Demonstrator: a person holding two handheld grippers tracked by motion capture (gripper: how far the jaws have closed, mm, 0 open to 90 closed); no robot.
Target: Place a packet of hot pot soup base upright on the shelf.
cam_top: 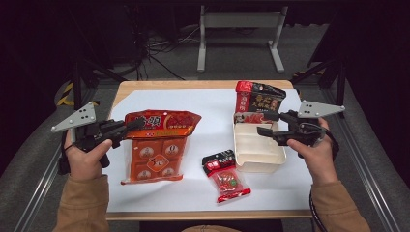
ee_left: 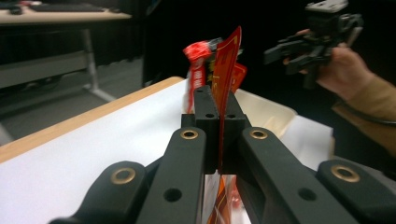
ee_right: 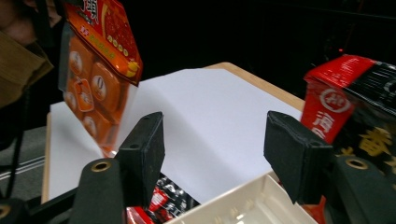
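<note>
A large orange snack bag [cam_top: 157, 145] hangs lifted at the left of the white sheet, its lower edge near the paper. My left gripper [cam_top: 137, 125] is shut on its top left corner; in the left gripper view [ee_left: 219, 109] the jaws pinch the bag's red edge [ee_left: 229, 60]. My right gripper [cam_top: 263, 123] stands open above the near left rim of a cream tray [cam_top: 258, 159]. In the right gripper view [ee_right: 215, 154] nothing sits between its jaws, with the tray [ee_right: 252, 205] below and the orange bag [ee_right: 98, 51] hanging at far left.
A red and black bag [cam_top: 258, 99] stands upright at the tray's far end, close to my right gripper [ee_right: 355, 102]. A small red and black packet [cam_top: 225, 174] lies on the sheet left of the tray. Wooden table edges border the white sheet [cam_top: 212, 106].
</note>
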